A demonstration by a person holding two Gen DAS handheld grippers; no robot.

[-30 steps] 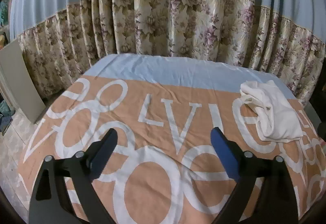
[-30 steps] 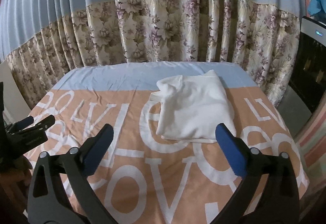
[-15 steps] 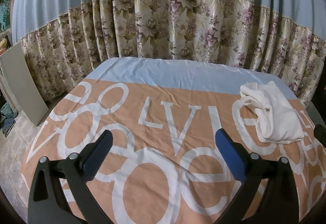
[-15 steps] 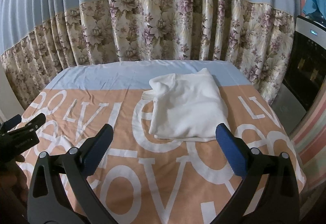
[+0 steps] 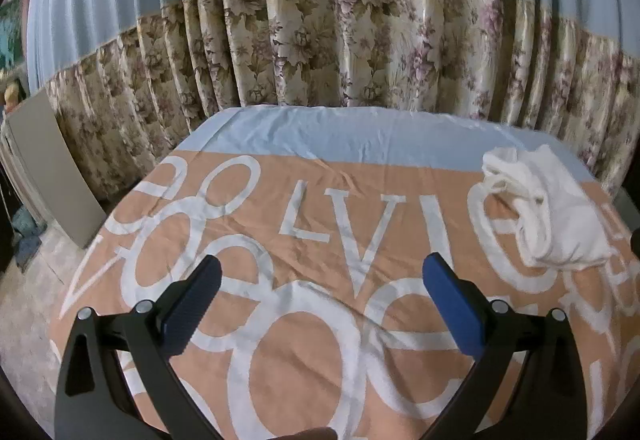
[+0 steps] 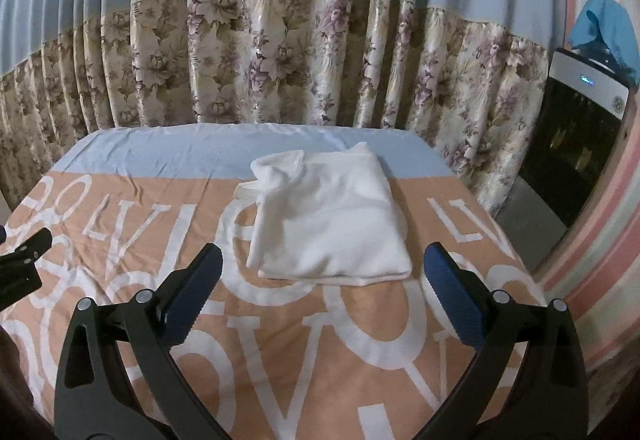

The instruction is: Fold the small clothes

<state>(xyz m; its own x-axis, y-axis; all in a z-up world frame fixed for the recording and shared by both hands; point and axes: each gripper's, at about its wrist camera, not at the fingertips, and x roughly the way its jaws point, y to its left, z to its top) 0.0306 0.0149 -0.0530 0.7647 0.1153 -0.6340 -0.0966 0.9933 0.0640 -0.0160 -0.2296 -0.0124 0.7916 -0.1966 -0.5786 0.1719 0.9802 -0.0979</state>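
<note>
A white folded garment (image 6: 328, 216) lies on the orange and white printed sheet (image 6: 312, 360) of the table, near the far right part. It also shows in the left wrist view (image 5: 548, 212) at the right edge. My right gripper (image 6: 322, 272) is open and empty, held just short of the garment's near edge. My left gripper (image 5: 320, 276) is open and empty over the bare middle of the sheet (image 5: 304, 356), well left of the garment. The left gripper's tip also shows in the right wrist view (image 6: 24, 256) at the far left.
A floral and blue curtain (image 5: 340, 52) hangs right behind the table. A grey board (image 5: 52, 168) leans at the left by the floor. A dark appliance (image 6: 576, 152) with a blue cloth (image 6: 608, 28) on top stands at the right.
Both grippers have drawn back and slightly up from the table, so the garment sits a little farther away. The garment has not moved. Both grippers stay open.
</note>
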